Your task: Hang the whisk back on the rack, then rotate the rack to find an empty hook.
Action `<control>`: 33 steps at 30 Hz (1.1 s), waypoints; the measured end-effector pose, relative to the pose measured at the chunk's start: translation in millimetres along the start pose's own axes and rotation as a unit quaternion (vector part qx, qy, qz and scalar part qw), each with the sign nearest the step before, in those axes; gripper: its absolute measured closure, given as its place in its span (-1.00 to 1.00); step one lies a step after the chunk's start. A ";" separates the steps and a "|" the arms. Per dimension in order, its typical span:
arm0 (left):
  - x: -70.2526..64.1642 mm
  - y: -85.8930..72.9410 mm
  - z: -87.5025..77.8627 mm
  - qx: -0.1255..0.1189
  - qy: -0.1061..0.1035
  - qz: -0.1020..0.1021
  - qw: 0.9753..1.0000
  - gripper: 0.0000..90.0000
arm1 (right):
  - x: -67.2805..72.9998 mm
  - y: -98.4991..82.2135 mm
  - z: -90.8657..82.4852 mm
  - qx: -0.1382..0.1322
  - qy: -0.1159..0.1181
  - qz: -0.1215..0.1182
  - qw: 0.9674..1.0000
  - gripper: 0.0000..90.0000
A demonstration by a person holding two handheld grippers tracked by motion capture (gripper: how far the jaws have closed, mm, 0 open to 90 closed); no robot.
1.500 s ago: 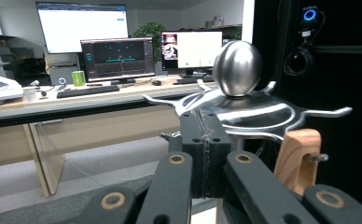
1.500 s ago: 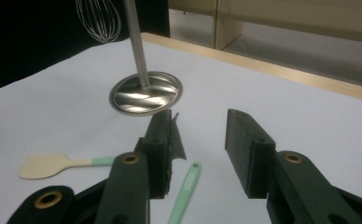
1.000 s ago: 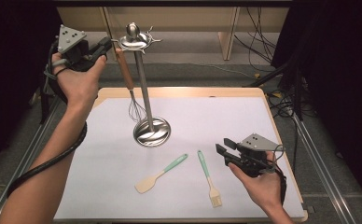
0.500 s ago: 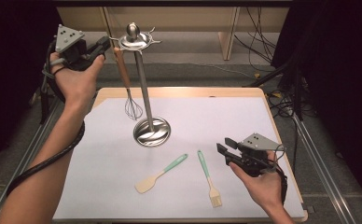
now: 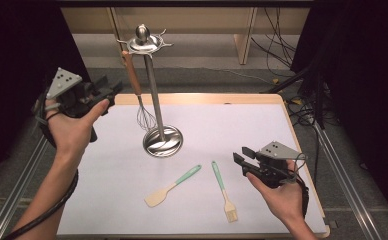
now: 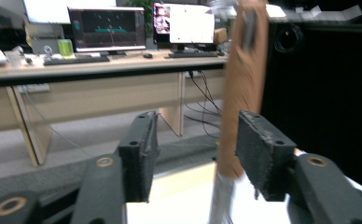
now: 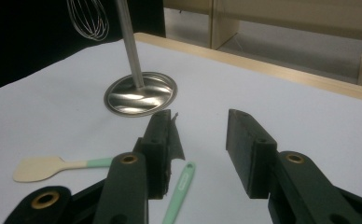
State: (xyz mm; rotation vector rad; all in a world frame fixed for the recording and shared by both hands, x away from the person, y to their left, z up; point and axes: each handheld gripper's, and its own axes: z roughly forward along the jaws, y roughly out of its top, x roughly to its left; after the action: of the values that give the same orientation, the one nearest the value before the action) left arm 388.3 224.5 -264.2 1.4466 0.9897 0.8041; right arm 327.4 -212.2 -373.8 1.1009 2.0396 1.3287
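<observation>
Whisk: brown wooden handle, thin wire loops at the lower end. It hangs upright from a hook on the crown of the steel utensil stand, loops just above the white mat and just left of the stand's pole, near the mat's far edge.

Left gripper: jaws have just been opening and now stand released. In the left gripper view the blurred handle sits between them, close to the right-hand pad; contact cannot be told.

Right gripper: jaws apart, nothing between them, hovering over the mat's near right part.

Room: bare mat lies left of the stand's round base and across the far right. Spatula and pastry brush lie near the front, between base and right gripper.

The right gripper view gives the whisk loops and the mirror-like base from low down; the left gripper view gives desks and monitors beyond the table.
</observation>
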 end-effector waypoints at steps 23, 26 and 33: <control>-2.0 -36.7 -5.6 0.024 -0.006 -0.001 1.000 -0.09 | 1.4 -5.7 -4.3 0.003 0.004 0.007 1.000 0.36; -4.9 -36.5 -6.3 0.028 -0.010 0.003 1.000 -0.10 | 3.2 -3.2 -6.1 0.003 0.007 0.022 1.000 0.36; -20.6 -39.5 -6.8 0.063 -0.048 0.044 0.996 -0.09 | -1.5 1.8 -7.6 0.004 0.005 0.011 1.000 0.36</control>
State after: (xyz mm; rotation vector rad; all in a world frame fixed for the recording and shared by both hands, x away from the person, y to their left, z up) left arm 368.6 208.3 -301.4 1.6314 0.9223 0.7382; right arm 323.4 -217.1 -369.0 1.1256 2.0474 1.3413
